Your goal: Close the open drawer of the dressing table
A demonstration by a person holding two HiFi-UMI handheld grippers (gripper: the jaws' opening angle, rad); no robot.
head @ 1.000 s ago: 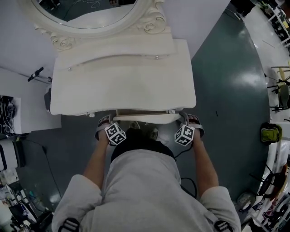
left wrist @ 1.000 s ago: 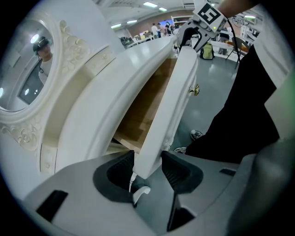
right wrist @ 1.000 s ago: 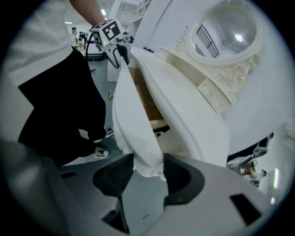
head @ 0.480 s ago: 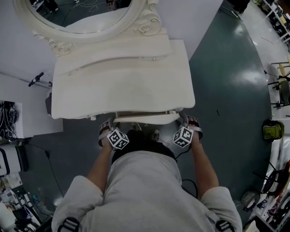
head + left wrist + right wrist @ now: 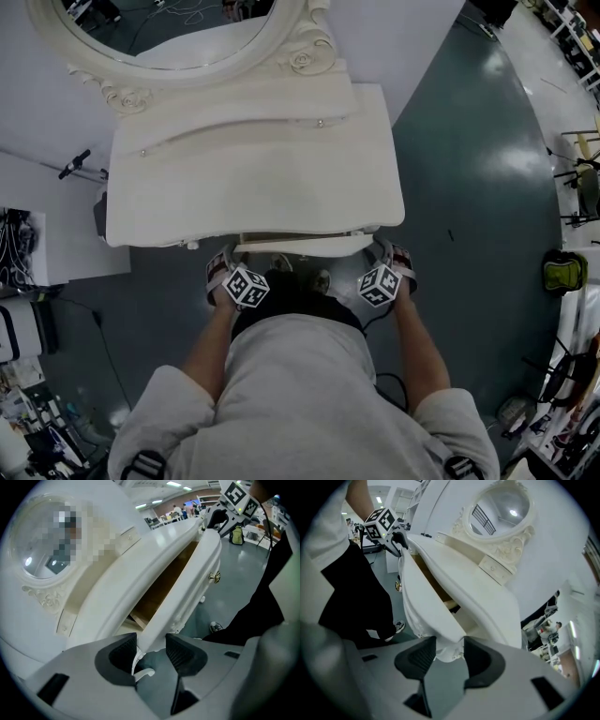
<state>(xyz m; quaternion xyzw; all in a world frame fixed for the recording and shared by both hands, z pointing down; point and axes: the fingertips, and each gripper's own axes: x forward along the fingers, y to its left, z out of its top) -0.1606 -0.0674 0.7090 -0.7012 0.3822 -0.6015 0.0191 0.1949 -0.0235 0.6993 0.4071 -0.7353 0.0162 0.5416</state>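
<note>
Dressing table's drawer [image 5: 300,246] hangs partly open under the worktop [image 5: 253,178]. Your left gripper [image 5: 151,644], fingers just opened wide, and right gripper [image 5: 450,648], fingers likewise apart, straddle its ends unclamped. It looks like stiff, glossy wood, so push both ends evenly.

From above we get a dim, greyish picture. Overhead light glares off the dark floor [image 5: 517,167] at right, and the pale tabletop [image 5: 253,187] looks flat. Both gripper views bend strongly and have black corners, and ceiling lamps [image 5: 174,483] glow far off.
</note>
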